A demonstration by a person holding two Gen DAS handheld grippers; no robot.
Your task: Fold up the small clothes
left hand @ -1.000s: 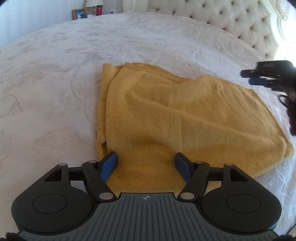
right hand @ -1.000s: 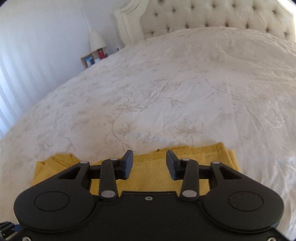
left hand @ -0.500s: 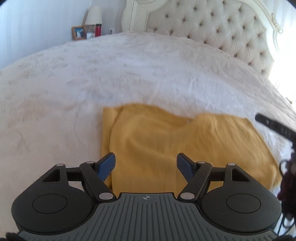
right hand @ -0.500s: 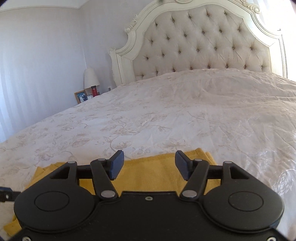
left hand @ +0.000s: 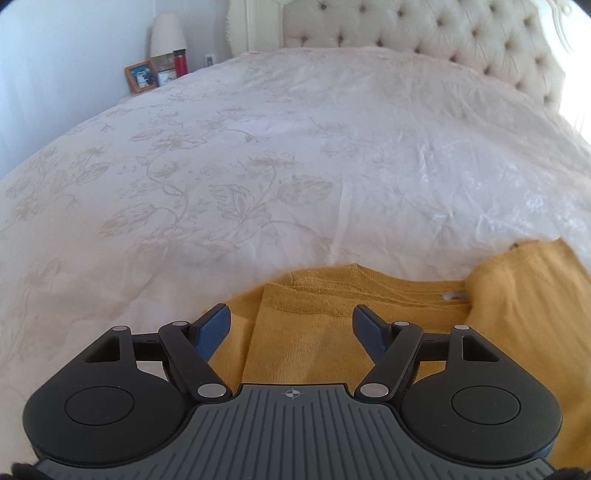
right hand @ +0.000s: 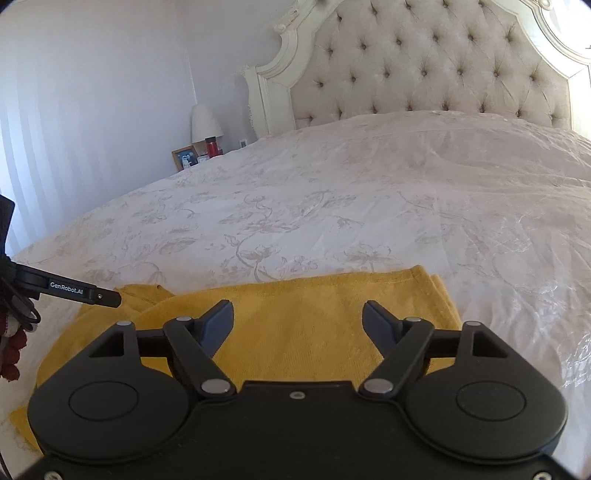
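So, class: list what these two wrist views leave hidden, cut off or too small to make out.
- Yellow garment: near part hidden behind the left tongs; right side cut by the left view's edge.
- Garment's white label: too small to read.
- Framed photo: too small, right view.

My left gripper (left hand: 291,319) sat with its blue-padded fingers (left hand: 212,326) spread wide and nothing between them, above the near part of the yellow knit garment (left hand: 314,347). The garment's neckline with a small label (left hand: 452,295) lay just ahead and to the right of the fingertips, and a folded flap (left hand: 528,302) rose further right. Beyond the garment stretched the white floral bedspread (left hand: 258,166), ending at the tufted headboard (left hand: 424,29) far ahead. Far ahead to the left stood a lamp (left hand: 168,35), a framed photo (left hand: 142,77) and a red bottle (left hand: 180,62).
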